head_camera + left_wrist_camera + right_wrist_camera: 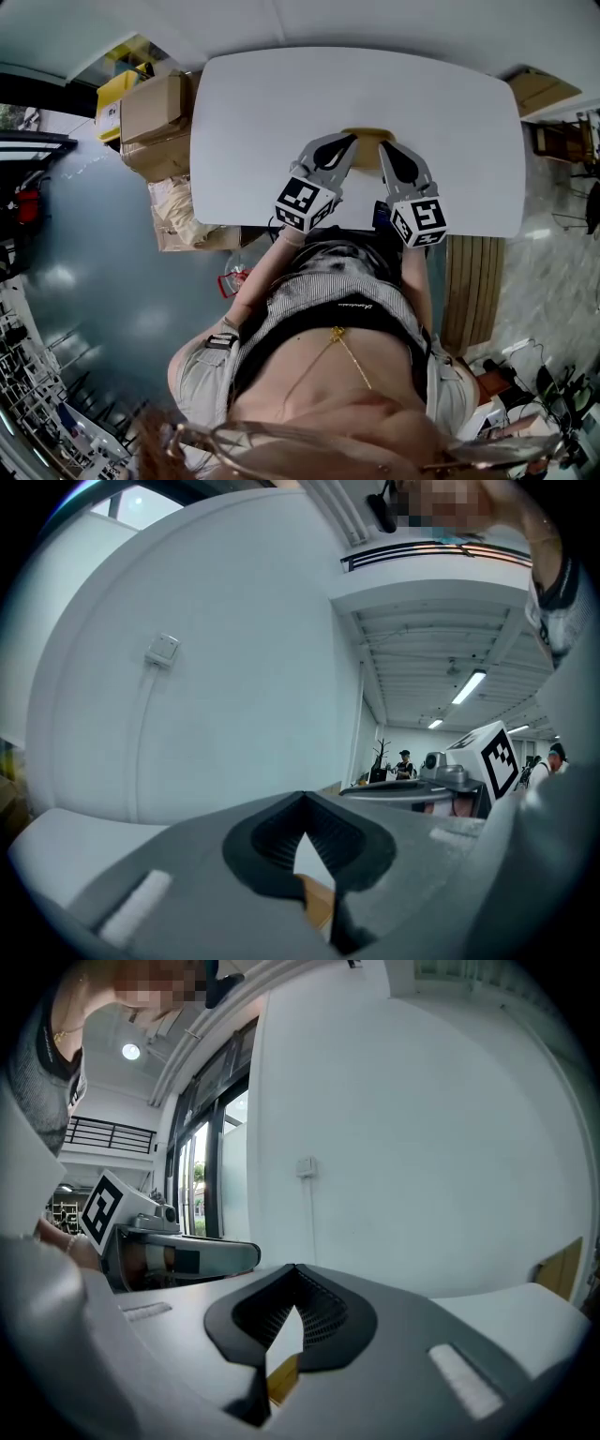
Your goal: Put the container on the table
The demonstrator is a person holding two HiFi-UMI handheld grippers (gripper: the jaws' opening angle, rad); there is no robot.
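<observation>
A tan container point(367, 134) sits low over the near middle of the white table point(272, 112), mostly hidden behind the two grippers. My left gripper point(349, 142) meets it from the left and my right gripper point(385, 148) from the right. In the left gripper view the jaws of the left gripper point(303, 797) stand closed, with a tan edge of the container point(320, 904) pinched low between them. The right gripper point(295, 1269) looks the same, its jaws closed over a tan sliver of the container point(281, 1378). I cannot tell whether the container touches the tabletop.
Cardboard boxes point(155, 112) and a yellow crate point(116, 90) stand off the table's left end. A slatted wooden bench point(469, 291) is at the near right, more cardboard point(536, 89) at the far right. The person's body is close against the table's near edge.
</observation>
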